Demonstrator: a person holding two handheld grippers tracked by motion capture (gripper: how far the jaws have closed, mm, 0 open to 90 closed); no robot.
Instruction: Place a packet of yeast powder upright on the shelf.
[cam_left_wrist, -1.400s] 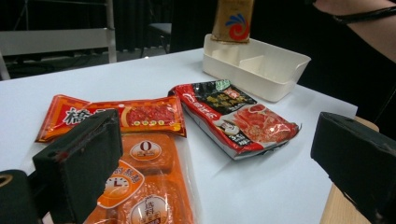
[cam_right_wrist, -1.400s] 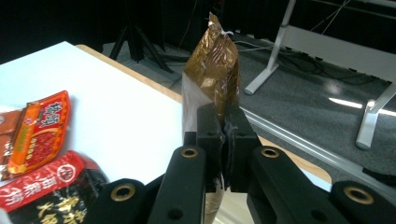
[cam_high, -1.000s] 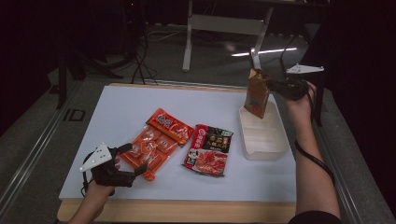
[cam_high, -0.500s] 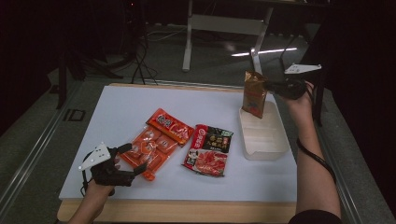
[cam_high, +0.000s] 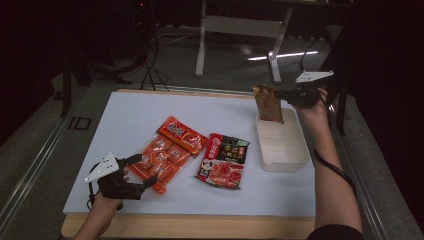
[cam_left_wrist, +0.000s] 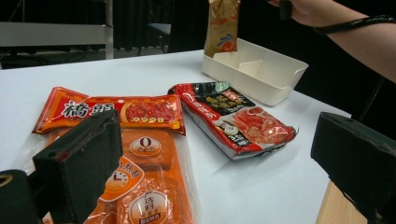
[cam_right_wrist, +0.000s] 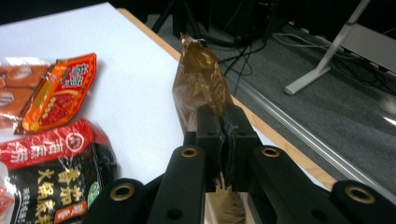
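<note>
Right tool (cam_high: 278, 93): pressed together on the top edge of the brown pouch (cam_high: 268, 103); in the right gripper view (cam_right_wrist: 223, 122) pads clamped flat on the foil, pouch (cam_right_wrist: 201, 84) jutting out beyond them.
Brown pouch: hanging upright, lower end at the far end of the white tray (cam_high: 295, 155), just over or inside its far compartment; contact with the tray floor impossible to tell.
White tray: on the right part of the worktop (cam_high: 125, 115), divider across its middle, seen also in the left gripper view (cam_left_wrist: 275, 88).
Left tool (cam_high: 139, 171): spread wide, low over the near left of the worktop, one jaw over the corner of the orange packet (cam_high: 160, 160); nothing pinched.
Orange packet: flat, partly under the red packet (cam_high: 182, 134) at its far end.
Red-and-black packet (cam_high: 224, 161): flat between the orange packet and the tray, touching neither.
</note>
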